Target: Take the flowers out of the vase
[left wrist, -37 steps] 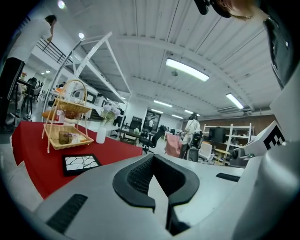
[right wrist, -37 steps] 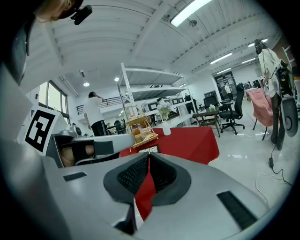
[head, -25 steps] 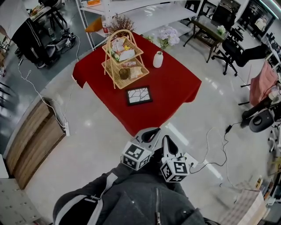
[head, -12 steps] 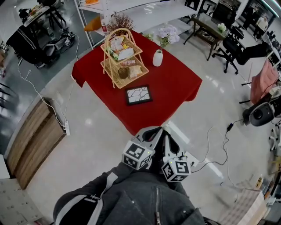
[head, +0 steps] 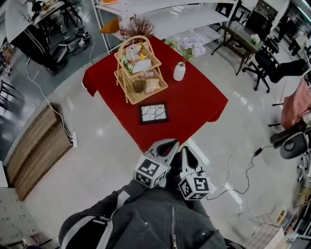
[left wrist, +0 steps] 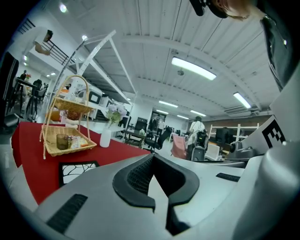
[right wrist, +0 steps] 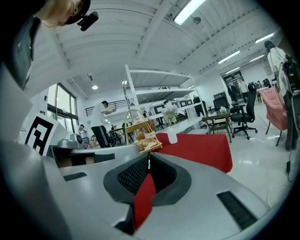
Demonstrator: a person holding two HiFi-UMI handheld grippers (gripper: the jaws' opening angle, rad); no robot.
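A small white vase [head: 179,71] stands near the far right of the red-clothed table [head: 204,104], holding pale lilac flowers [head: 192,47]. Both grippers are held close to the person's body, well short of the table's near corner. The left gripper [head: 167,144] is shut and empty, and so is the right gripper [head: 185,151] beside it. In the left gripper view the vase [left wrist: 105,138] and flowers [left wrist: 115,112] appear far beyond the closed tips [left wrist: 152,155]. The right gripper view shows the vase [right wrist: 172,137] under its flowers [right wrist: 169,110], far past the shut gripper [right wrist: 149,154].
A two-tier wicker basket [head: 138,68] of snacks and a black-framed picture [head: 154,113] share the table. White shelving [head: 160,9] stands behind it. A wooden bench [head: 39,151] is at the left; cables [head: 243,160] lie on the floor at the right, near desks and chairs [head: 252,44].
The table has drawn a little closer in the head view as the person moves toward it. Both grippers stay shut and side by side.
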